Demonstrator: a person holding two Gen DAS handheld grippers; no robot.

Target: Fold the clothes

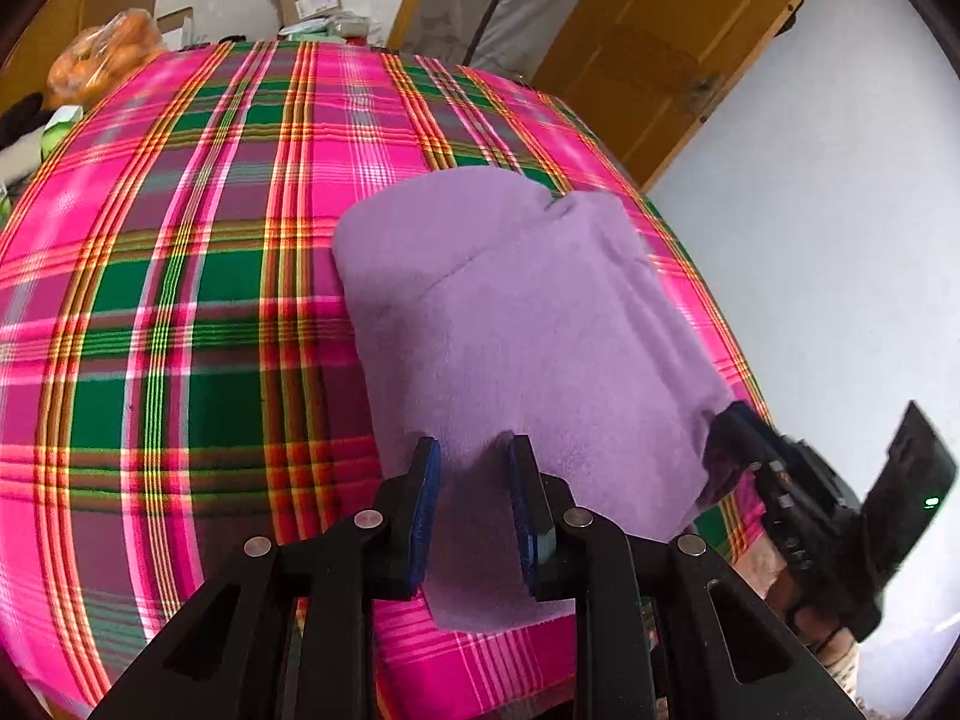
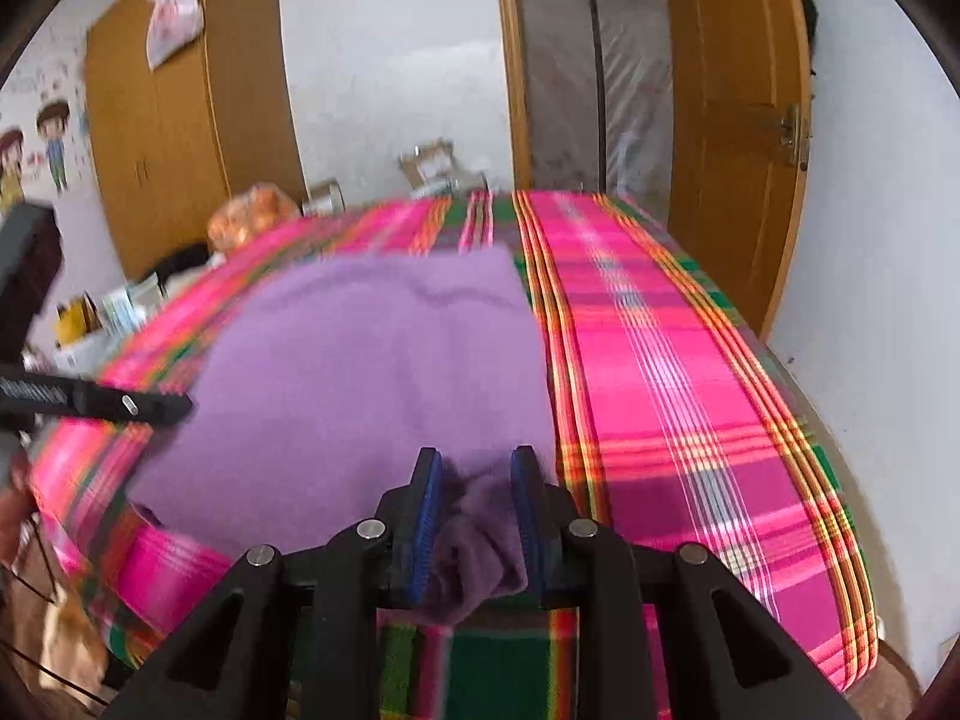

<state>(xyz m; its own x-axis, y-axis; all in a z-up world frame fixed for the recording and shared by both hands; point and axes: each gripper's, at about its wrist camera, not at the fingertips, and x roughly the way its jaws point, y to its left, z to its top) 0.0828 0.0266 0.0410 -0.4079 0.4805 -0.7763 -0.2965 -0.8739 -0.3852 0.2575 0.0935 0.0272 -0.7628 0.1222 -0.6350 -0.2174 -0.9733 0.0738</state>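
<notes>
A folded purple fleece garment (image 1: 516, 324) lies flat on a bed covered with a pink, green and orange plaid blanket (image 1: 180, 312), close to the bed's near edge and toward its right-hand side in the left wrist view. Its near edge hangs just past the blanket's near edge.

The left tongs (image 1: 471, 462) sit at the garment's near edge with the blue-padded fingers (image 1: 423, 516) parted, purple fabric lying between them without being pinched. The right tongs (image 2: 474, 468) are at the garment's near right corner; a bunched fold of the purple fabric fills the gap between their pads, so they grip the garment there. In the left wrist view the right tongs (image 1: 735, 420) appear at that same corner, blurred.

Beyond the bed's far edge stand cardboard boxes (image 1: 309, 0) and a bag of orange items (image 1: 102, 57). A wooden wardrobe (image 2: 186, 108) and a wooden door (image 2: 744, 120) stand against the white walls.
</notes>
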